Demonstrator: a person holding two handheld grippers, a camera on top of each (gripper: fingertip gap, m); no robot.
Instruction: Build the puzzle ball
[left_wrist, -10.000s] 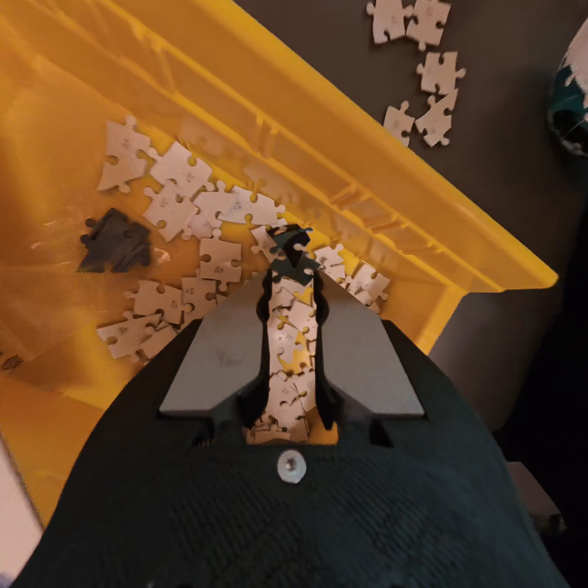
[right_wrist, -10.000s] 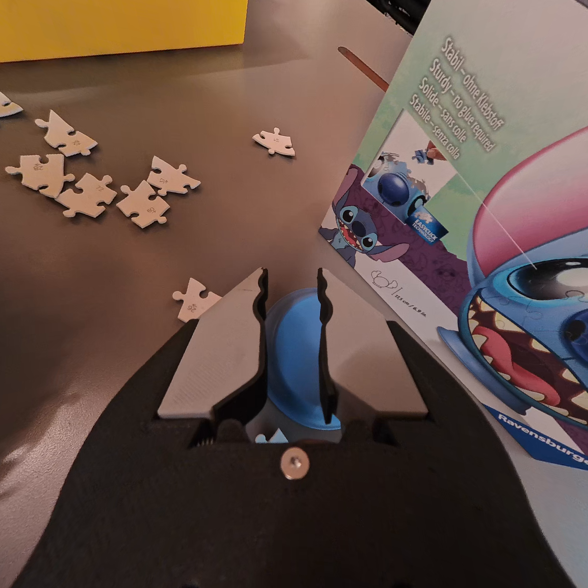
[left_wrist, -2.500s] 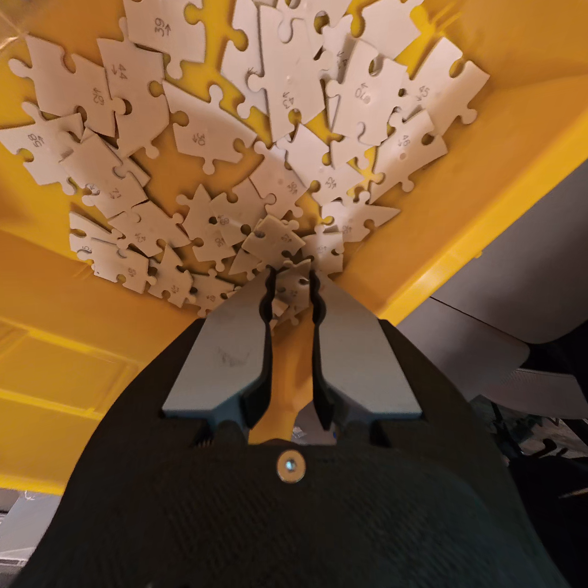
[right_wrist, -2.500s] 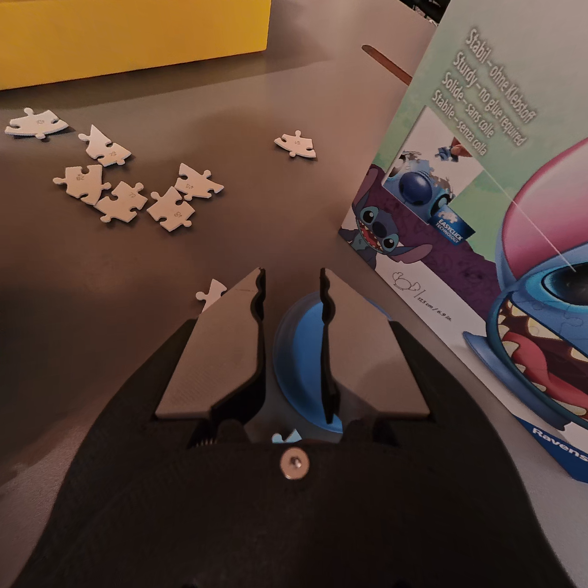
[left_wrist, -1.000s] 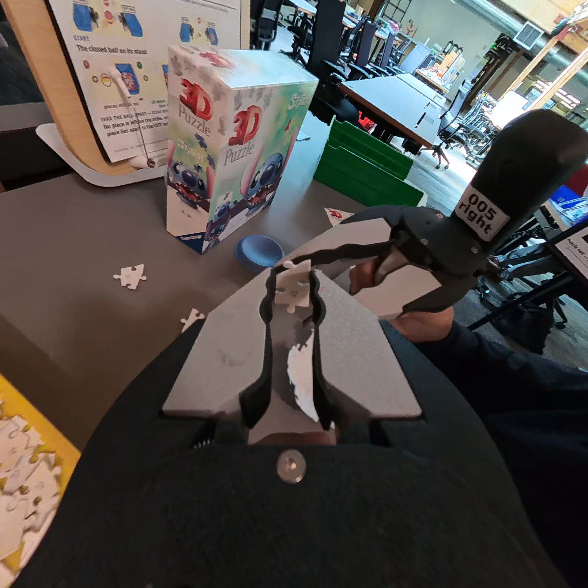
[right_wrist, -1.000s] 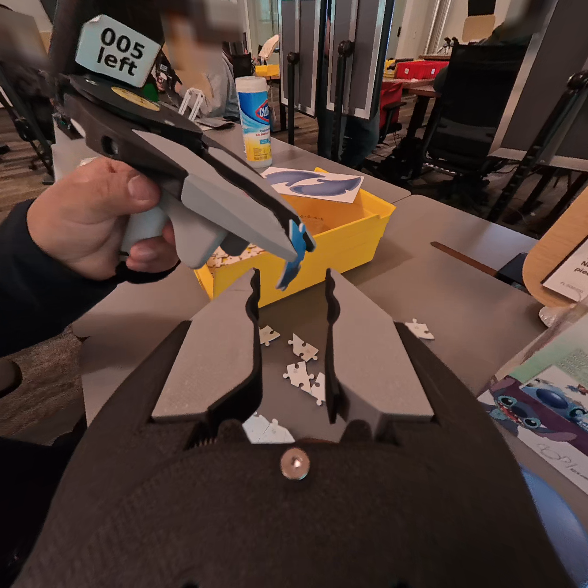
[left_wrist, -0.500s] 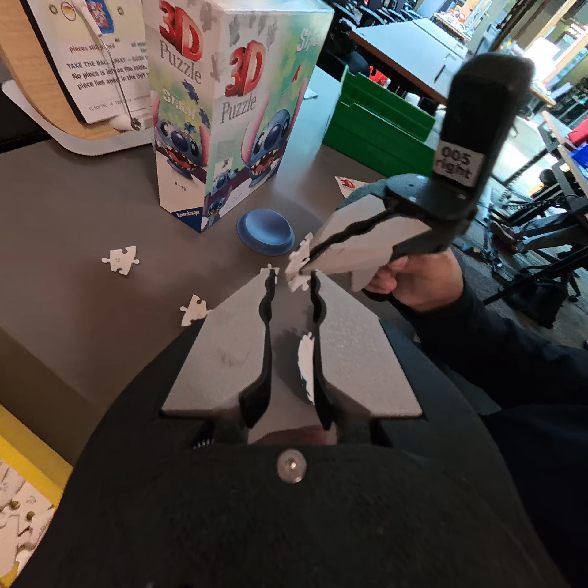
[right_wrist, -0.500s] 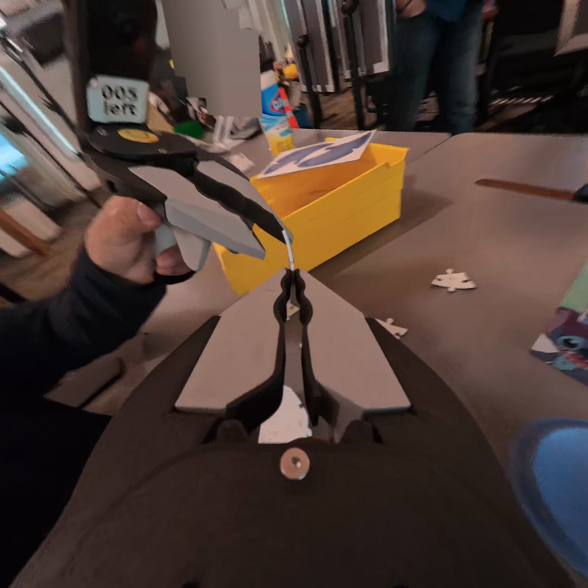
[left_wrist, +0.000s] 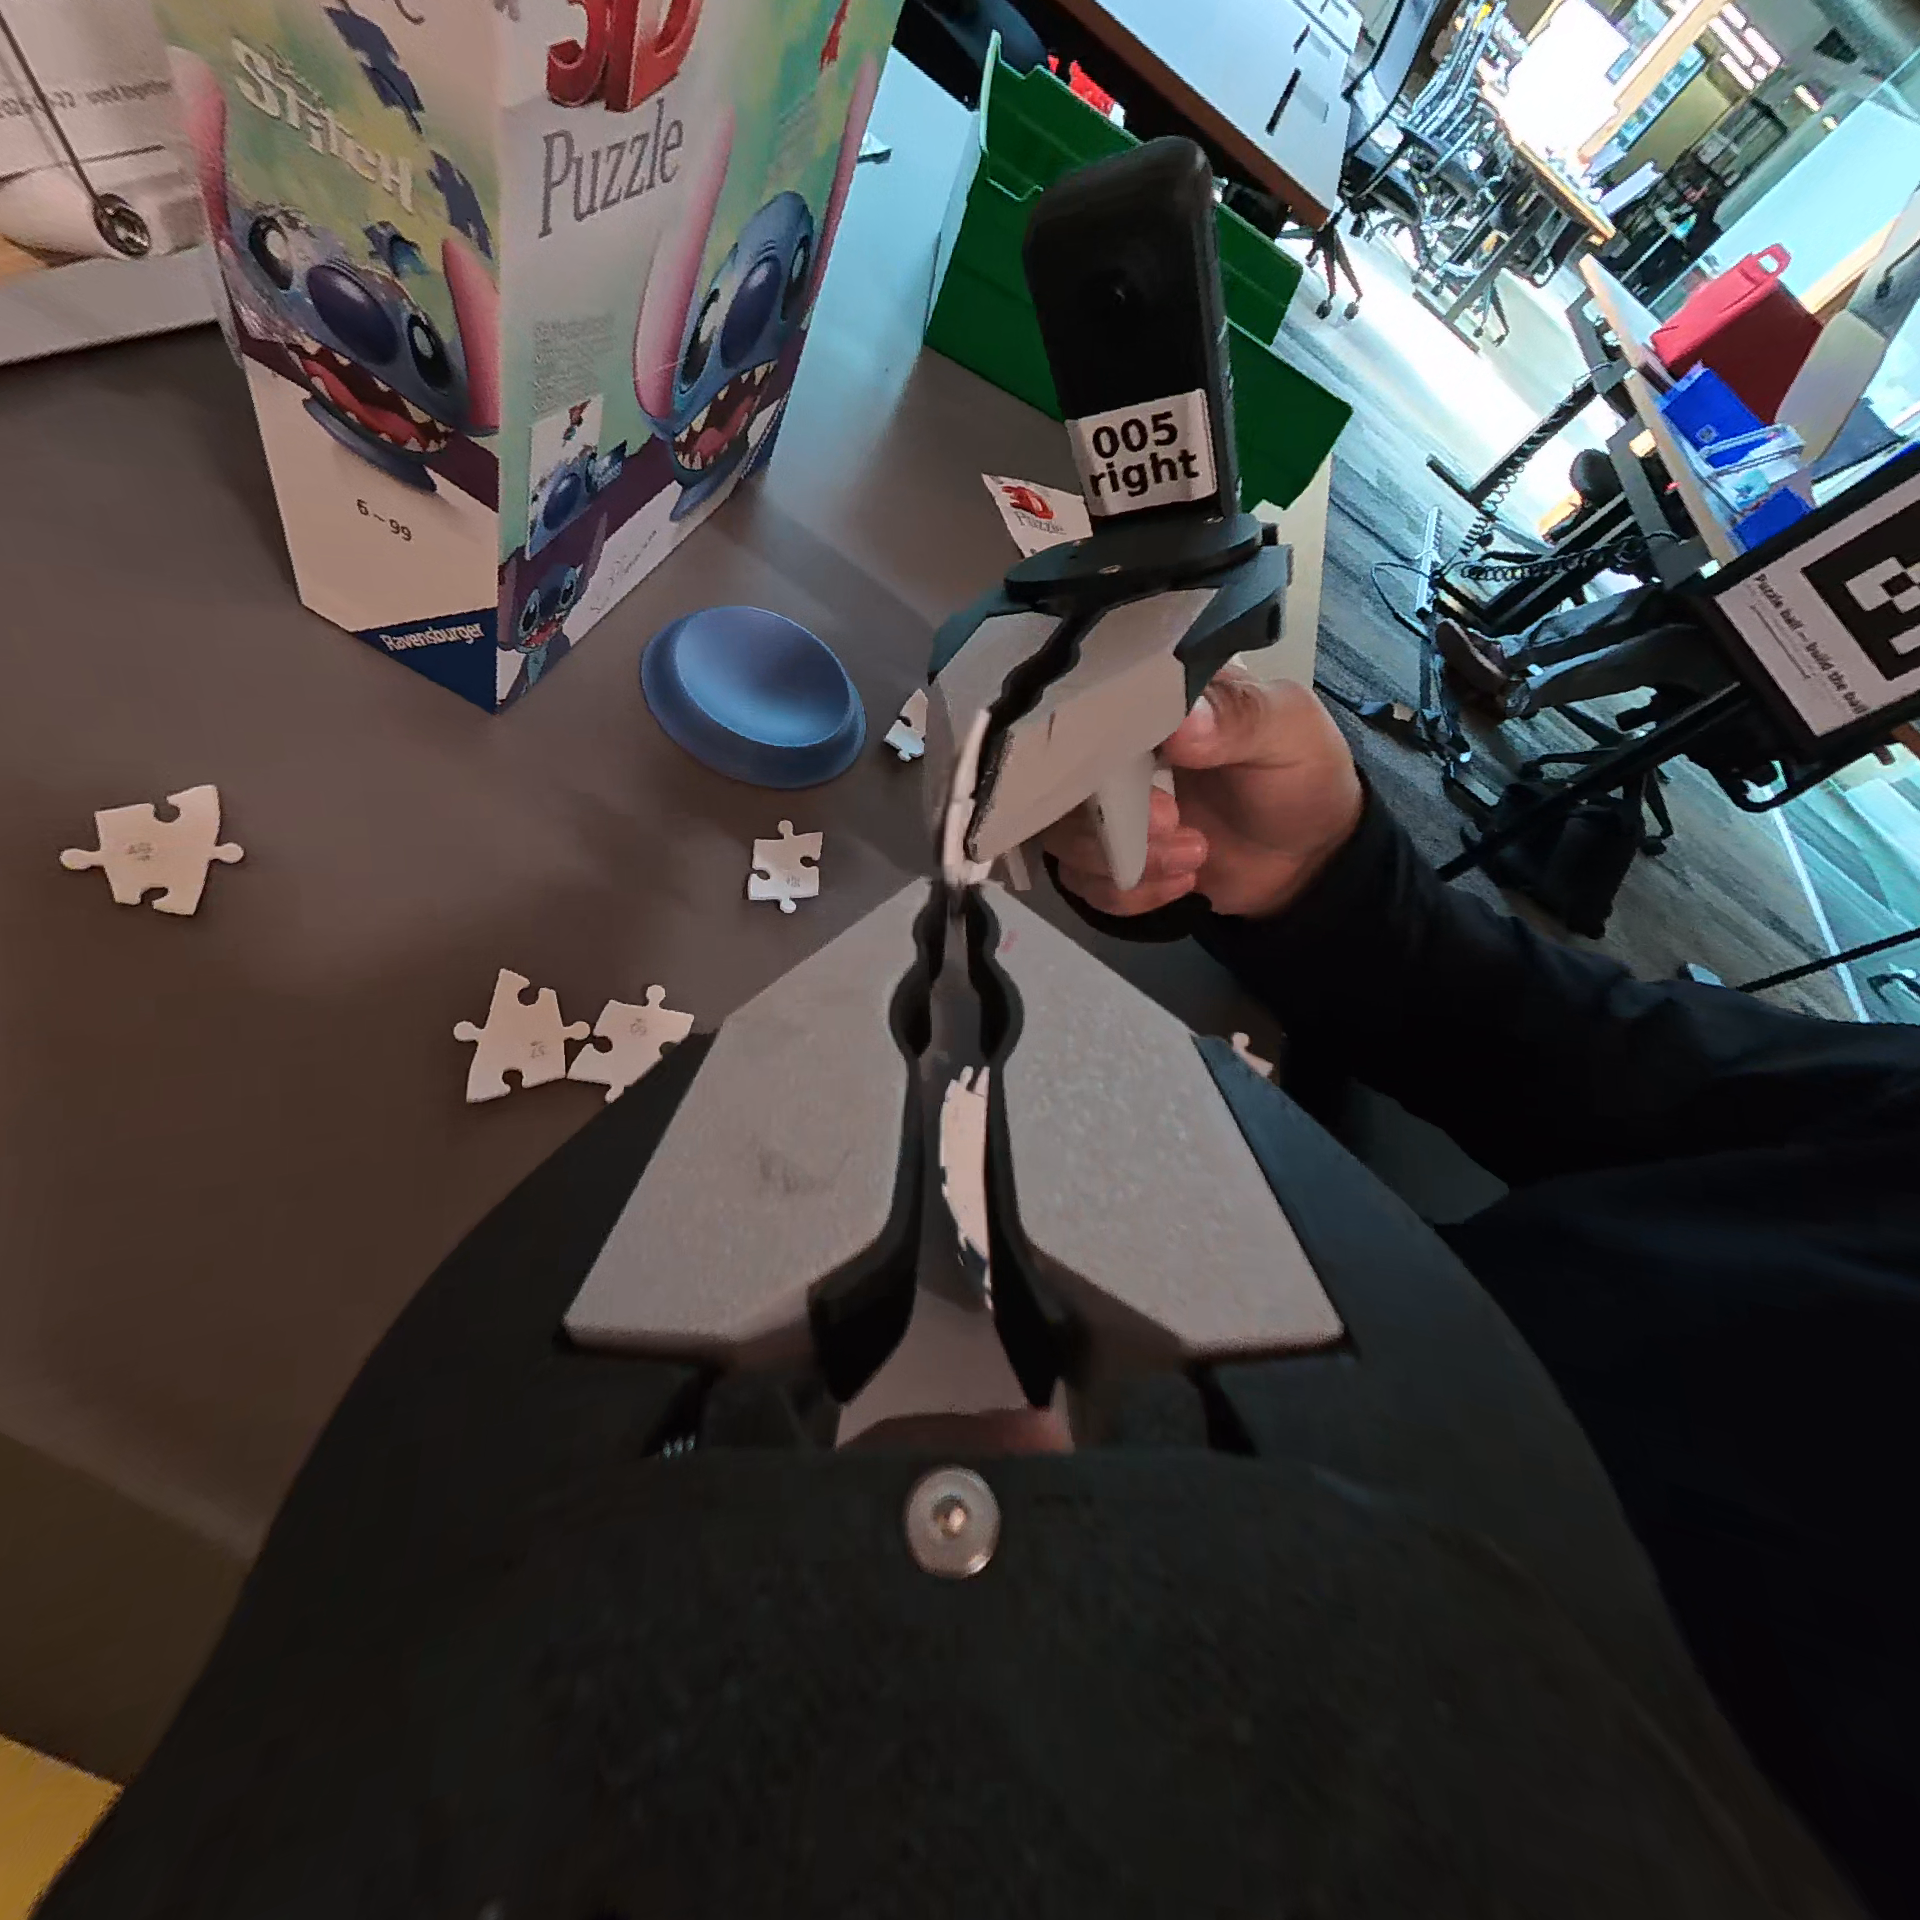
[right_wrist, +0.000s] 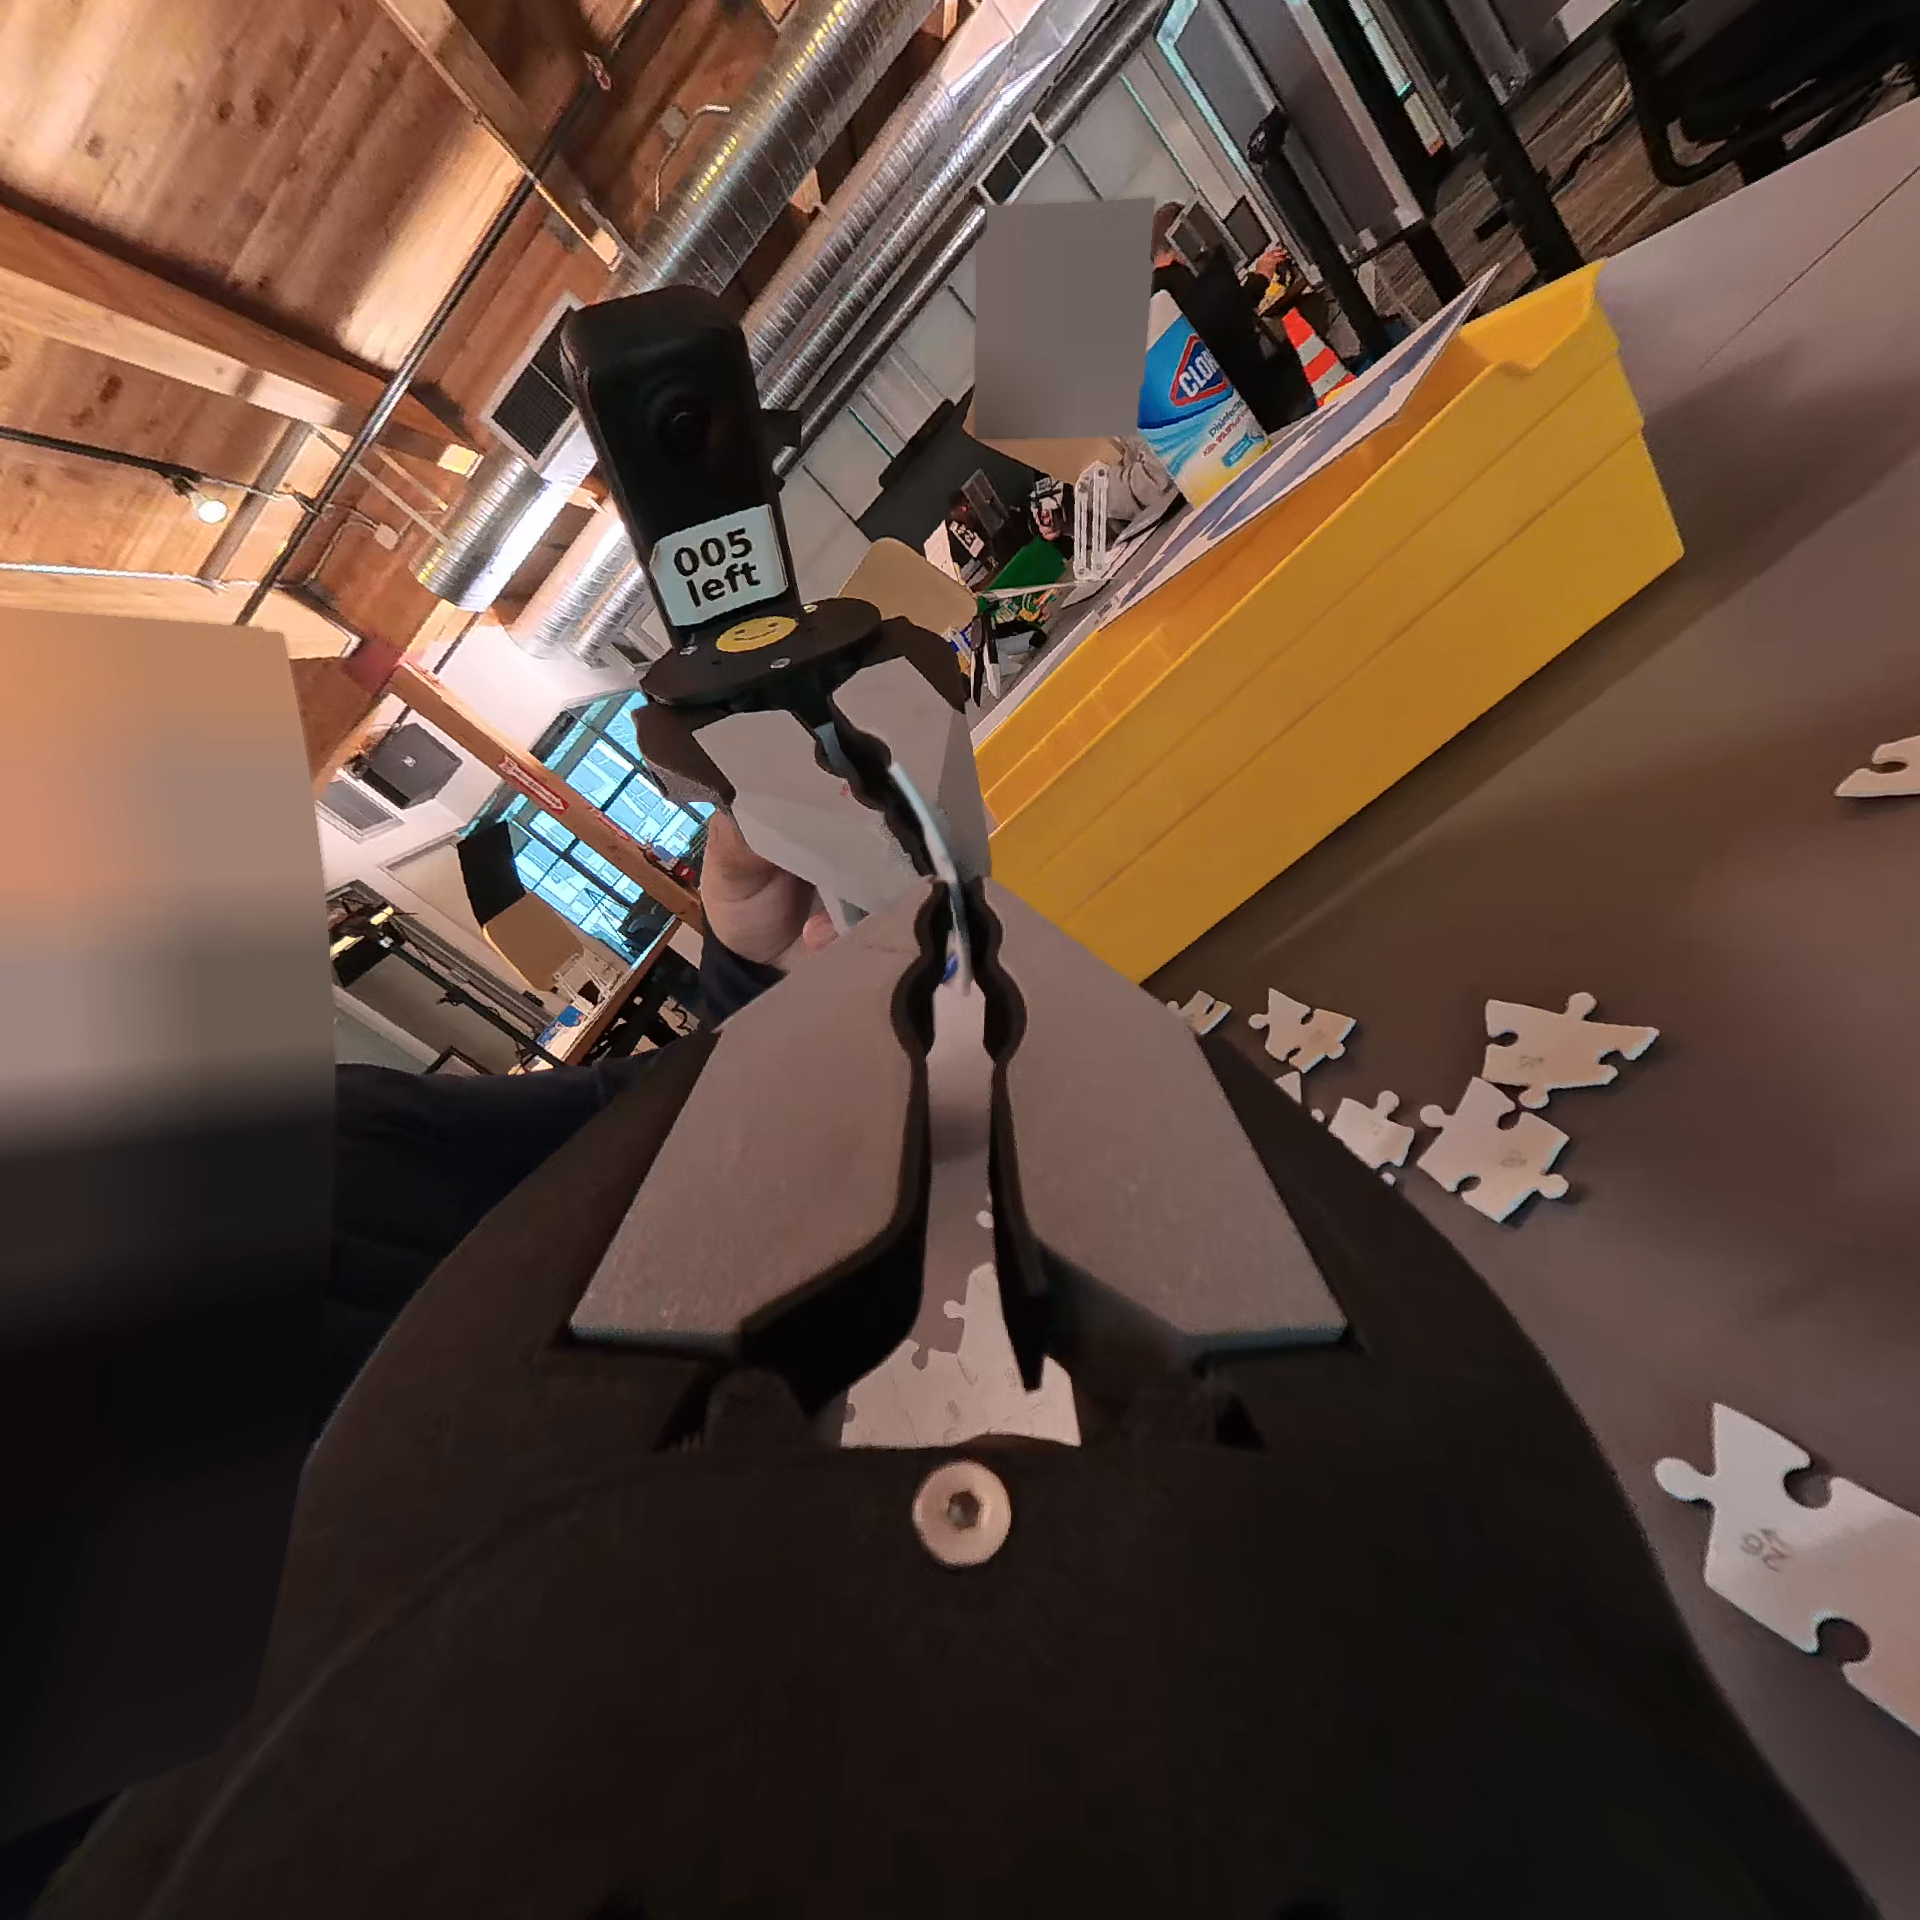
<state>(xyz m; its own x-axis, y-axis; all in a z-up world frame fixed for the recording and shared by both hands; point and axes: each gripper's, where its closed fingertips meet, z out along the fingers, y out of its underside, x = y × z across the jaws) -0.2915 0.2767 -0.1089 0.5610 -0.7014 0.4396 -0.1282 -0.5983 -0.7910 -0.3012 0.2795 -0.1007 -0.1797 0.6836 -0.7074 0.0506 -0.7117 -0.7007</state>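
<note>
Right gripper (left_wrist: 961, 831) jaws were clamped on a white puzzle piece (left_wrist: 954, 805), held edge-on above the grey table (left_wrist: 312, 987). Left gripper (left_wrist: 951, 909) jaws stood nearly closed at that piece's lower tip; actual grip could not be confirmed. Loose pieces (left_wrist: 571, 1039), a blue stand (left_wrist: 750, 694) and the puzzle box (left_wrist: 499, 312) lay beyond.

Surface (left_wrist: 260, 1039): matt grey, smooth. Puzzle pieces (left_wrist: 151, 847): matt white card backs. Box (left_wrist: 499, 312): glossy printed cardboard. Stand (left_wrist: 753, 691): smooth blue plastic. Bin (right_wrist: 1351, 665): glossy yellow plastic.
</note>
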